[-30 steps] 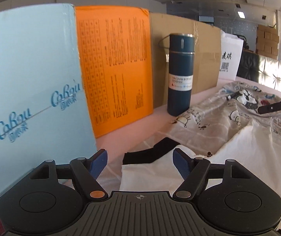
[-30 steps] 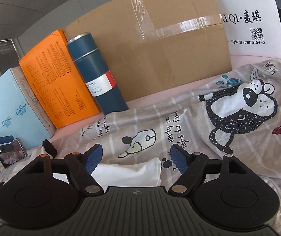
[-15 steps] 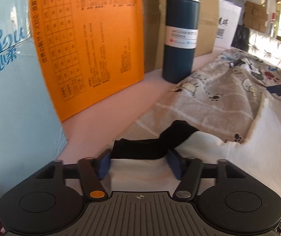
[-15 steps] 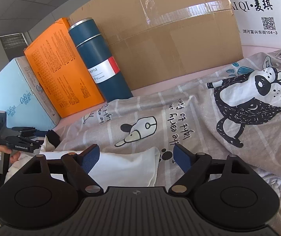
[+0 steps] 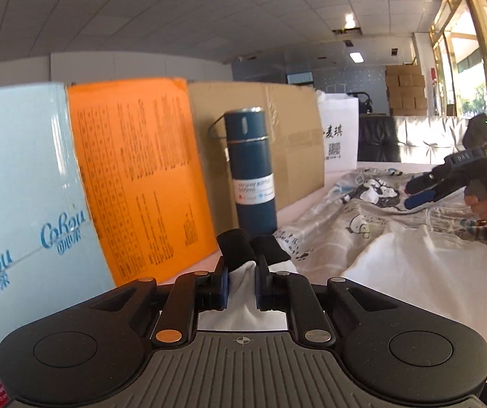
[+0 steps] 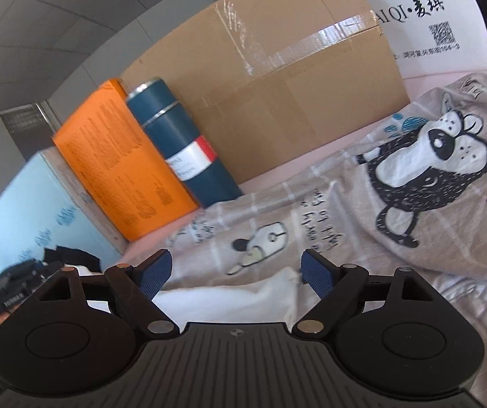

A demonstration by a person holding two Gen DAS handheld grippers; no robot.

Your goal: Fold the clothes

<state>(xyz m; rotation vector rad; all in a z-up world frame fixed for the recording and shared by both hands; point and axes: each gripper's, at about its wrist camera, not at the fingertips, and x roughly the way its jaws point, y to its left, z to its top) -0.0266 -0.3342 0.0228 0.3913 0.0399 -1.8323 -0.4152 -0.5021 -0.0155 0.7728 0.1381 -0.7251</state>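
A white garment with a black cuff (image 5: pixel 423 268) lies on the table over a grey cartoon-print garment (image 5: pixel 359 210). My left gripper (image 5: pixel 241 280) is shut on the white garment's black-trimmed corner (image 5: pixel 236 248) and holds it lifted. My right gripper (image 6: pixel 236 272) is open, just above another corner of the white garment (image 6: pixel 229 302), with the grey dog-print garment (image 6: pixel 396 204) beyond it. The right gripper also shows in the left wrist view (image 5: pixel 423 190), and the left gripper in the right wrist view (image 6: pixel 15 289).
Along the back stand a light blue box (image 5: pixel 18 204), an orange box (image 5: pixel 138 176), a dark blue vacuum bottle (image 5: pixel 253 173), a taped cardboard box (image 5: pixel 294 149) and a white paper bag (image 5: pixel 340 136). The pink tabletop (image 6: pixel 277 173) shows between them and the clothes.
My left gripper has closed on the white garment's black-trimmed corner and lifted it. My right gripper stays open and has shifted a little toward the white garment's corner.
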